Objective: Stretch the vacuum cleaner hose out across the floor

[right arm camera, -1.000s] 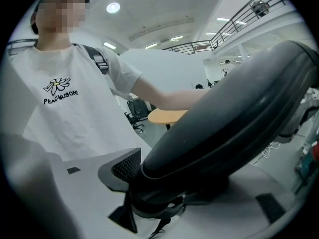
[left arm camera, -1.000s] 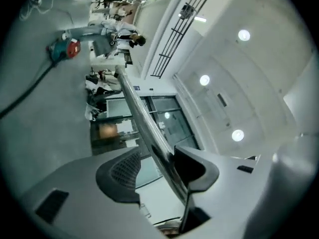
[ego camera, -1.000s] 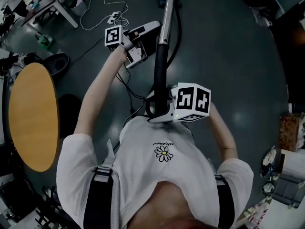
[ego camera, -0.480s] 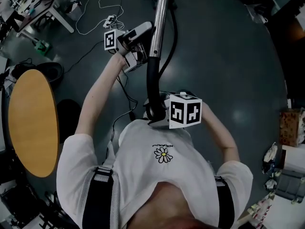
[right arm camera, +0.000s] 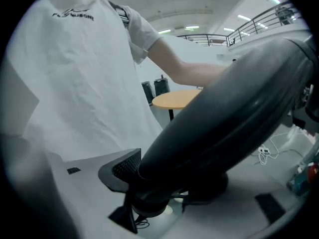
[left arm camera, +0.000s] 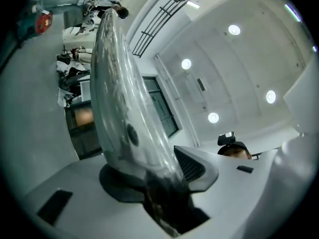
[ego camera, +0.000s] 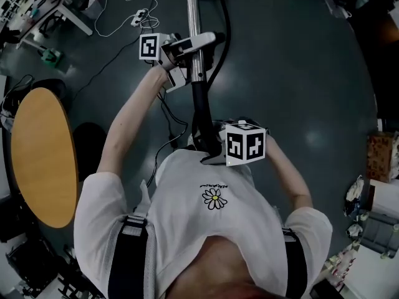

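left claw [ego camera: 194,60]: just squeezed tighter, clamped on the metal tube [ego camera: 193,17], upper middle
right claw [ego camera: 209,147]: gripping the black handle [ego camera: 201,114], center
hose [ego camera: 225,36]: curving just right of the tube, top center

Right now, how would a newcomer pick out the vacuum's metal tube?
From the person's white shirt, follow the black handle forward over the floor. The metal tube continues from it to the head view's top edge. It alone is straight and shiny silver; the hose beside it is black and curved.
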`<state>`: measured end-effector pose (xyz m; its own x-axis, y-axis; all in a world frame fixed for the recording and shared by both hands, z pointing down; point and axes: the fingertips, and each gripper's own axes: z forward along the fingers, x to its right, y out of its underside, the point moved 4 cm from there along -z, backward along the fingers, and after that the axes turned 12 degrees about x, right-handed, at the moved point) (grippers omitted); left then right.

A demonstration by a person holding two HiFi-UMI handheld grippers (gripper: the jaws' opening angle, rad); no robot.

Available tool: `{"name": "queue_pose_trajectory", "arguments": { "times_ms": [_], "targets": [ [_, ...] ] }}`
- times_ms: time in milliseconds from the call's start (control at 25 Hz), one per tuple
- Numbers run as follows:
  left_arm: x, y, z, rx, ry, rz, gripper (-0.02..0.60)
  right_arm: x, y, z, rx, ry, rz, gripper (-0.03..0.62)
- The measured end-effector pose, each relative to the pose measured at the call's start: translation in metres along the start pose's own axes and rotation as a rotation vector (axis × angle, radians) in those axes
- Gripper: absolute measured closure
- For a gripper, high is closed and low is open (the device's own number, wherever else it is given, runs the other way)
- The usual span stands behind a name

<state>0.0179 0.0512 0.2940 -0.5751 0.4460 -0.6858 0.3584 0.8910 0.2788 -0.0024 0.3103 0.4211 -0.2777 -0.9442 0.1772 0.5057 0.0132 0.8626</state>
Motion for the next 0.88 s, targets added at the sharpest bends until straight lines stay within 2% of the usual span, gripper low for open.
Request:
{"name": "queue_pose_trajectory", "arguments": {
  "times_ms": [120,240,360,480,560,640,720,760,840,880],
  "targets": [
    [0.02,0.01,0.02,-0.136,0.05,0.05,0.393,0.004,-0.002,-0.001,0.126,0.024,0.027,0.322],
    [0.049,0.021,0.047,-0.25,0.11,0.102,0.393,0.0,-0.007,-0.032,0.382,0.118,0.145,0.322],
    [0.068,0.025,0.064,-0.28,0.132,0.147,0.408,-0.007,0.002,-0.07,0.58,0.194,0.261,0.322],
    [0.08,0.023,0.066,-0.262,0.15,0.171,0.428,-0.003,0.005,-0.077,0.727,0.321,0.259,0.289],
    [0.087,0.021,0.067,-0.276,0.13,0.18,0.428,0.004,0.0,-0.065,0.799,0.308,0.272,0.267],
    [0.092,0.021,0.07,-0.335,0.099,0.193,0.428,0.012,-0.006,-0.056,0.807,0.246,0.291,0.249],
    [0.096,0.02,0.064,-0.418,0.067,0.192,0.428,0.015,-0.011,-0.051,0.745,0.228,0.294,0.247],
    [0.095,0.019,0.056,-0.463,0.04,0.186,0.427,0.016,-0.011,-0.052,0.684,0.264,0.27,0.249],
    [0.09,0.021,0.034,-0.532,-0.02,0.182,0.428,0.016,-0.006,-0.056,0.533,0.418,0.15,0.249],
    [0.087,0.024,0.024,-0.544,-0.047,0.189,0.428,0.015,-0.003,-0.06,0.495,0.485,0.097,0.249]
  ]
}}
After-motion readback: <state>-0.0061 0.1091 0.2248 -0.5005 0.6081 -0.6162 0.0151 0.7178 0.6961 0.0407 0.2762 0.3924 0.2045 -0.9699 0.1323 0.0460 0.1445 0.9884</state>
